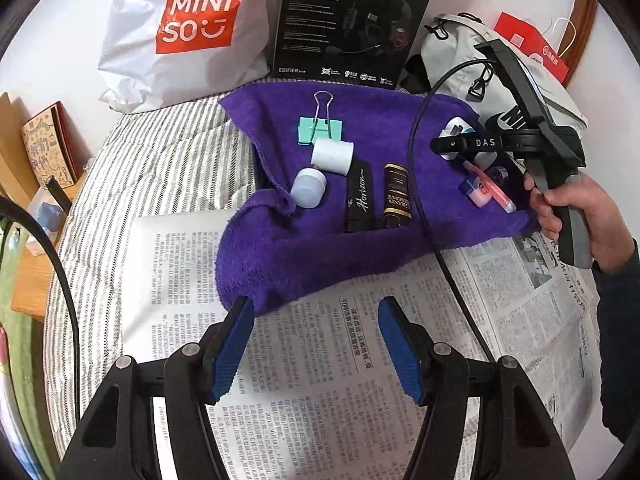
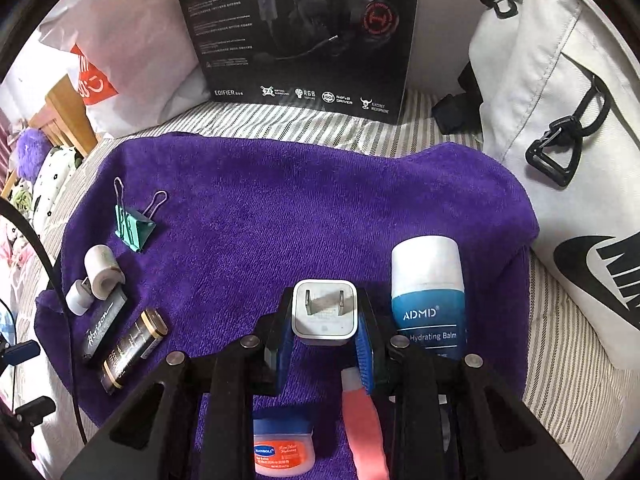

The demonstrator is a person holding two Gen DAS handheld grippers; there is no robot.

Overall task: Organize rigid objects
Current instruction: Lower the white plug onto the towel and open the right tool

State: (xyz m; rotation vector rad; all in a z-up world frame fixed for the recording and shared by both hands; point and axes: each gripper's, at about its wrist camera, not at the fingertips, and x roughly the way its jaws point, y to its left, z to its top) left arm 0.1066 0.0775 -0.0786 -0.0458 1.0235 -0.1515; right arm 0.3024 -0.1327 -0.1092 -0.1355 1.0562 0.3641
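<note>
A purple towel [image 1: 320, 248] [image 2: 300, 208] holds the objects. My right gripper [image 2: 325, 320] is shut on a white plug adapter [image 2: 325, 314], prongs up, just above the towel; it also shows in the left wrist view [image 1: 452, 140]. Beside it stands a blue ADMD balm [image 2: 430, 300]. Below lie a pink tube [image 2: 362, 424] and a small orange jar [image 2: 284, 448]. At the left sit a teal binder clip [image 1: 320, 128], a white roll [image 1: 333, 156], a white jar [image 1: 308, 188], a black Horizon box [image 1: 360, 200] and a brown box [image 1: 396, 196]. My left gripper [image 1: 316, 344] is open and empty over the newspaper [image 1: 320, 380].
A Miniso bag [image 1: 184, 28], a black Edifier headset box [image 1: 348, 20] and a white Nike bag [image 2: 560, 140] stand behind the towel. A black cable [image 1: 416, 160] crosses the towel. A striped sheet [image 1: 168, 160] lies under all; a wooden shelf [image 1: 36, 184] is at the left.
</note>
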